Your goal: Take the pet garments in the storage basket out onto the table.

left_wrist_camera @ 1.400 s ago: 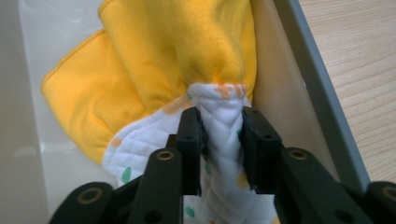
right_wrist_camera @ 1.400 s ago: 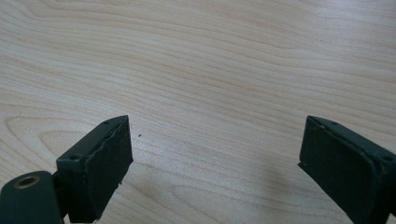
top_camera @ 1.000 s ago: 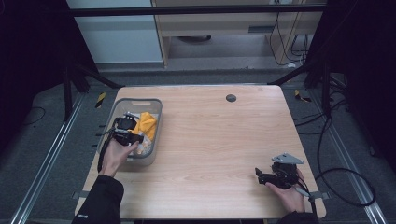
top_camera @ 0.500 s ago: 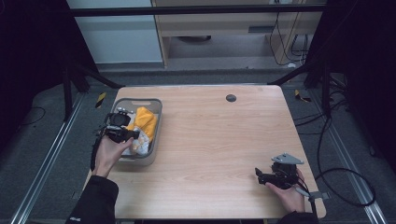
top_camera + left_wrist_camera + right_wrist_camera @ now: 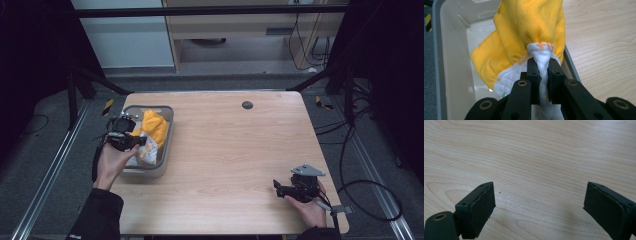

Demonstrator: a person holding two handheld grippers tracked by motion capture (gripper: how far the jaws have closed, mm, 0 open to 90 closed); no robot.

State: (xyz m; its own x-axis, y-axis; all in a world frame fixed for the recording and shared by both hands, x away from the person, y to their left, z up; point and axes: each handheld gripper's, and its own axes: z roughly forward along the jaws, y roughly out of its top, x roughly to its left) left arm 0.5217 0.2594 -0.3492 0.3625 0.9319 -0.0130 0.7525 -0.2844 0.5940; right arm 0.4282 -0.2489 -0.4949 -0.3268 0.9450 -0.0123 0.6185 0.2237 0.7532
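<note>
My left gripper (image 5: 541, 68) is clamped on a white quilted fold of cloth, the two black jaws pinching it tight between them with the fabric bulging out above the tips. That fold belongs to a yellow cloth (image 5: 529, 30) with a white quilted underside, which hangs bunched from my grip over the grey plastic bin (image 5: 446, 50), its lower yellow corner drooping down against the bin's pale inner floor. In the high view my left gripper (image 5: 134, 141) sits above the bin (image 5: 167, 131) at the table's left edge, with the yellow cloth (image 5: 155, 127) heaped up in front of it and my left hand (image 5: 112, 162) beneath the tool, just outside the bin's near left corner. The bin stands on the wooden table (image 5: 235, 150), close to its left side. My right gripper (image 5: 278, 187) rests low near the table's near right corner, well apart from the bin, held in my right hand (image 5: 310, 207). Its jaws stand wide apart with bare wood grain (image 5: 536, 165) between them, and they touch no object.
</note>
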